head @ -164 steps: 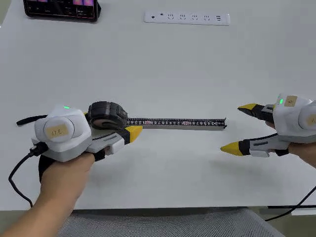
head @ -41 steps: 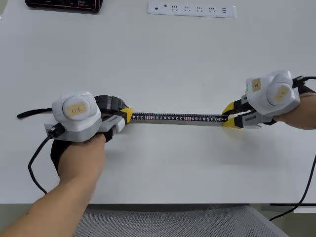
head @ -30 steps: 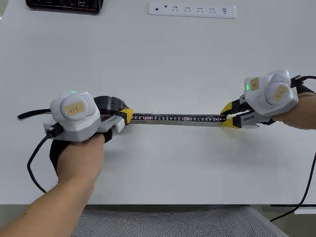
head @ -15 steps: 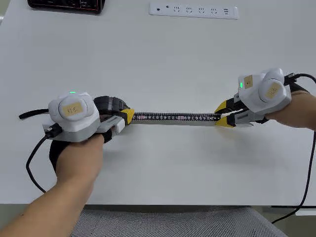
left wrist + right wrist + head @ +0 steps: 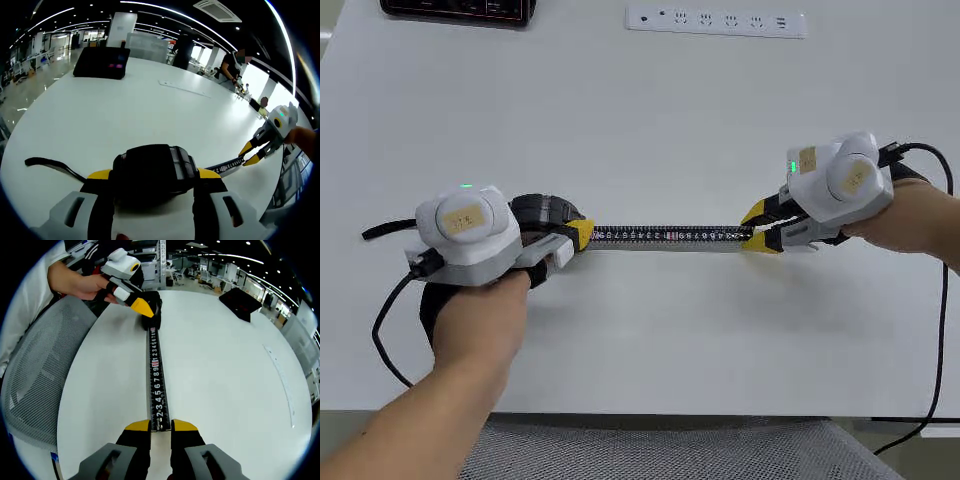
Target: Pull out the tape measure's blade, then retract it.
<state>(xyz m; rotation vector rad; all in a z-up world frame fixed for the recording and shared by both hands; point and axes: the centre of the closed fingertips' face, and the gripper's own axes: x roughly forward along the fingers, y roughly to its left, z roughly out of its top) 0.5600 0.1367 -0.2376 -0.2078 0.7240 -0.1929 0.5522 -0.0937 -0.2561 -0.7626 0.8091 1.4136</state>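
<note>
The black tape measure case [image 5: 542,211] lies on the white table [image 5: 640,120] at the left, with my left gripper [image 5: 572,236] shut on it. In the left gripper view the case [image 5: 151,171] sits between the yellow-tipped jaws of that gripper [image 5: 155,176]. The numbered blade [image 5: 670,234] runs right along the table to my right gripper [image 5: 754,228], which is shut on the blade's end. In the right gripper view the blade [image 5: 156,371] stretches from my right gripper [image 5: 160,427] to the case [image 5: 153,304].
A white power strip [image 5: 716,20] and a dark device [image 5: 456,9] lie at the table's far edge. The case's black strap [image 5: 386,229] trails left. A mesh chair [image 5: 650,452] sits below the near edge. Cables hang from both grippers.
My right gripper, open and apart from the blade at first, has shut on its end and now moves left toward the case; the exposed blade has shortened. The left gripper holds still.
</note>
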